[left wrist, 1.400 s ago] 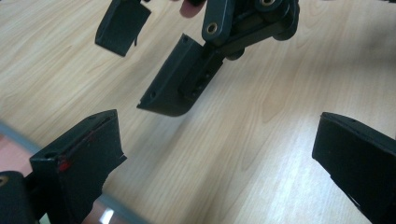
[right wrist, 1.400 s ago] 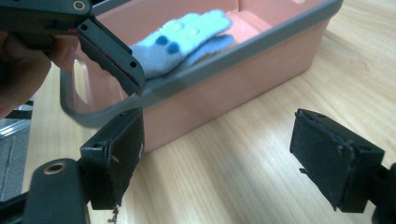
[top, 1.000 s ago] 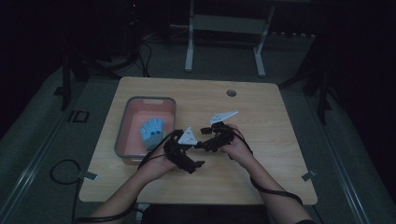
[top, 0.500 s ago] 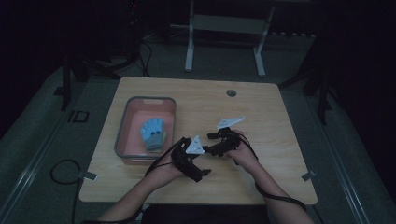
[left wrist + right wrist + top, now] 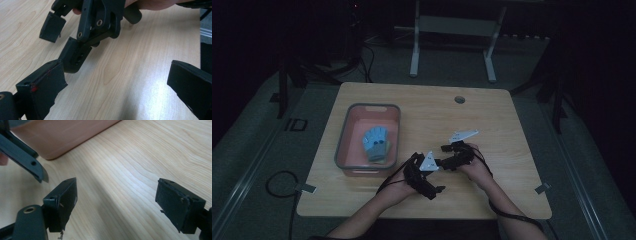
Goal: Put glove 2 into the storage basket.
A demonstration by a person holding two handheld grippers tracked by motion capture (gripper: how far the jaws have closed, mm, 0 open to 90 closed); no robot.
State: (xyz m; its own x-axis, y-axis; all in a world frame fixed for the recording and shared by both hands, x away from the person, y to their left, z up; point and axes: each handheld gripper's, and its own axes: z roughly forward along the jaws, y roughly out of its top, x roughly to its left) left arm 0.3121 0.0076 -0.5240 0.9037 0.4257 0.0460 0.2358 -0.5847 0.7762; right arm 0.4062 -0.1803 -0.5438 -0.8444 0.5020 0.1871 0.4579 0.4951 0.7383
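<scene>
Both my tools are spread wide and empty over bare wood near the table's (image 5: 492, 110) front edge: the left gripper (image 5: 438, 190) at the middle, the right gripper (image 5: 445, 155) just beside it, jaws facing each other. The blue glove (image 5: 376, 143) lies in the pink tray (image 5: 343, 145) toward the left edge. My worry is the grippers knocking together, or their cables snagging, if I swing toward the tray carelessly.
</scene>
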